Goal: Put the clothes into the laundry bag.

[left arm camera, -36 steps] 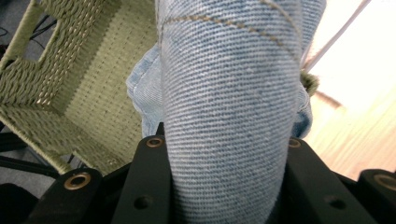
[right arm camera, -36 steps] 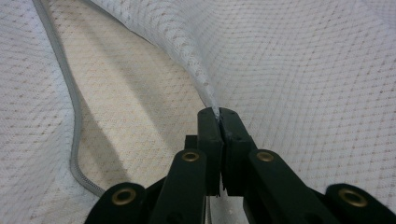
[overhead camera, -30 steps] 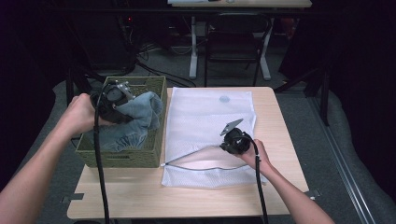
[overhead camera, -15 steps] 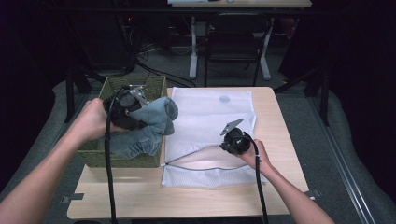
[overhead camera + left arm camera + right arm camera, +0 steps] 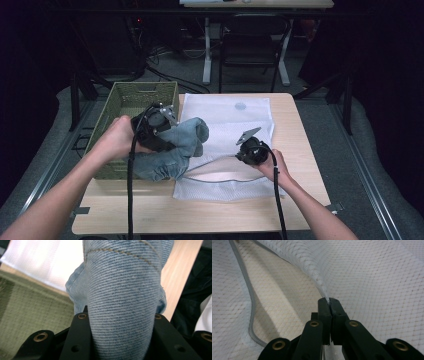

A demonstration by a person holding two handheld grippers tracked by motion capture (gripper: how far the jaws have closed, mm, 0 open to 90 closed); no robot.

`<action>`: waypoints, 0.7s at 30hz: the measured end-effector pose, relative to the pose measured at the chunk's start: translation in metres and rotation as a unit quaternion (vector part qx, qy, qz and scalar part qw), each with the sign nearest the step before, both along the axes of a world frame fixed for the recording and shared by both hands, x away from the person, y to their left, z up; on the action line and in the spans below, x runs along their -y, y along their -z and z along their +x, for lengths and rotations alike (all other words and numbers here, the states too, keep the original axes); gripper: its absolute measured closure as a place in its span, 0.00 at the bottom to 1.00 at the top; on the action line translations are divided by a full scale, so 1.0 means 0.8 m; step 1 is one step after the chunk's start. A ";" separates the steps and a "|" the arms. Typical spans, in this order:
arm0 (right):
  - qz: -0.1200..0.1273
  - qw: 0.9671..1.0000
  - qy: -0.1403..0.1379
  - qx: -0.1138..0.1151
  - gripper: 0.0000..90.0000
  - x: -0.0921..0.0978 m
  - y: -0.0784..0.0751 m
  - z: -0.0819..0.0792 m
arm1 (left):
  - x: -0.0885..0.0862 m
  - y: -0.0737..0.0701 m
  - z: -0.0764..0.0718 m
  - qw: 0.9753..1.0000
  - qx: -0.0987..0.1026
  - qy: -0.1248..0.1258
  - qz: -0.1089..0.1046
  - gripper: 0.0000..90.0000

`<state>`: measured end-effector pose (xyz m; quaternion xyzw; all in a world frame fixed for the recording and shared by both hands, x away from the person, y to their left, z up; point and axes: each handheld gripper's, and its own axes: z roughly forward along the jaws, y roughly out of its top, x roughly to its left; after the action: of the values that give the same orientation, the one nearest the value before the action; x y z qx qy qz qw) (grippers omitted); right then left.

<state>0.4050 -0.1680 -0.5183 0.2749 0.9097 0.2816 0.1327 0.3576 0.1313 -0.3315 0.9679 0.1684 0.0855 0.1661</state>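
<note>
Left claw (image 5: pixel 167 116), clamped on jeans (image 5: pixel 175 150), carried them toward the mesh bag (image 5: pixel 235 120); right claw (image 5: pixel 328 301), pinching the bag's upper lip, held it open. Next: insertion.

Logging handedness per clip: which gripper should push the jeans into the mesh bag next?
Left. The left gripper is clamped on the jeans beside the opening; the right gripper pinches the mesh bag edge, holding it open.

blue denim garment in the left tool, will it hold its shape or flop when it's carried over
The blue denim garment will probably flop: it already droops in folds below the left tool. Thick bunched cloth suggests some weight. The woven weave looks unlikely to slip.
</note>
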 end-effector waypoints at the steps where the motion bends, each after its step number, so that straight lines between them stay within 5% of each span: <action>1: 0.000 1.000 0.000 0.000 0.98 0.000 0.000 0.000 | 0.002 0.001 0.000 1.000 -0.002 0.004 -0.003 0.77; 12: 0.007 1.000 0.001 0.000 0.98 0.002 -0.002 -0.001 | 0.036 0.022 -0.009 0.999 -0.025 0.024 -0.013 0.77; 21: 0.008 1.000 -0.003 0.003 0.98 0.002 -0.003 -0.002 | 0.062 0.044 -0.009 0.996 -0.060 0.043 -0.041 0.77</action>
<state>0.4031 -0.1696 -0.5155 0.2729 0.9078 0.2899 0.1321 0.3503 0.0816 -0.3665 0.9700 0.1396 0.0134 0.1985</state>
